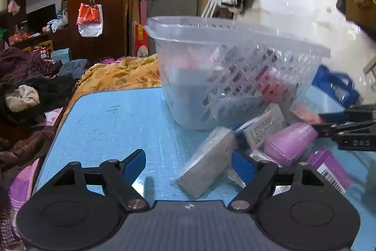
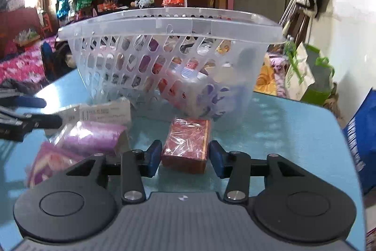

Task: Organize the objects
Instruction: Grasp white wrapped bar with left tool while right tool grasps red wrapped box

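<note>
The right hand-held gripper (image 2: 185,158) is straddling the red box (image 2: 186,145), jaws apart, its pads just beside the box's sides but not visibly pressing, lined up for a lift into the basket (image 2: 164,22) just behind. The left hand-held gripper (image 1: 188,165) is hanging apart over the grey packet (image 1: 206,164) near the worktop's (image 1: 105,124) middle. 2 pink packs (image 1: 290,142) are crowding its right; the worktop's left edge is offering open room.

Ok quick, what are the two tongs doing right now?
Left tongs: open, around the grey packet, not squeezing it.
Right tongs: around the red box; grip cannot be told.
</note>
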The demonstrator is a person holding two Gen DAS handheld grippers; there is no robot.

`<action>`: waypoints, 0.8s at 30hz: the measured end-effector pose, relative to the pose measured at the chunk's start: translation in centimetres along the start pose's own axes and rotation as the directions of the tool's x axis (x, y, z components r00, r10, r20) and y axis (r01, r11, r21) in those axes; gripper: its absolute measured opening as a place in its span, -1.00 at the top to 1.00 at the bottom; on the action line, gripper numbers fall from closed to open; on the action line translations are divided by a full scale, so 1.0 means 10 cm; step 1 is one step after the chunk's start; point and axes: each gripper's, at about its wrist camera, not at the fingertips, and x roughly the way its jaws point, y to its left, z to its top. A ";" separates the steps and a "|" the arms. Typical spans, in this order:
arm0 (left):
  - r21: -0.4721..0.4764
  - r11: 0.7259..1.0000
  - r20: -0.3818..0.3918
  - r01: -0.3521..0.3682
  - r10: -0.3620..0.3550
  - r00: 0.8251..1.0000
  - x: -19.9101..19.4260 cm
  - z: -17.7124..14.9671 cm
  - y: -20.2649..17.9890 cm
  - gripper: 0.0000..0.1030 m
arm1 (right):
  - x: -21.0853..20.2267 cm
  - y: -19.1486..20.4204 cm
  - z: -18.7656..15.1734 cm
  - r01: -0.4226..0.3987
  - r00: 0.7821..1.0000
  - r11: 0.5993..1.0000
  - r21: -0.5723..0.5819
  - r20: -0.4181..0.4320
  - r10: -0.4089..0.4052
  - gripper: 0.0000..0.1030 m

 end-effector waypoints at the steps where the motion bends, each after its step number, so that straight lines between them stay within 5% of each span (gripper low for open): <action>1: 0.012 1.000 -0.008 -0.008 0.008 1.000 0.03 0.02 -0.04 -0.53 | -0.02 -0.01 -0.02 0.006 1.000 1.000 0.000 0.003 -0.006 0.07; 6: 0.041 0.999 -0.043 -0.027 0.029 0.999 0.15 0.06 -0.14 -0.45 | -0.06 -0.12 -0.07 -0.018 1.000 0.999 0.041 0.017 0.017 0.07; 11: 0.050 0.999 -0.044 -0.001 0.003 0.999 0.12 0.02 -0.14 0.07 | -0.05 -0.15 -0.06 -0.033 0.999 0.998 0.056 0.019 0.032 0.06; 24: -0.043 0.997 0.153 0.058 -0.051 0.987 -0.14 -0.06 0.00 0.10 | -0.27 -0.17 -0.11 -0.025 0.985 0.997 0.076 0.172 0.012 0.08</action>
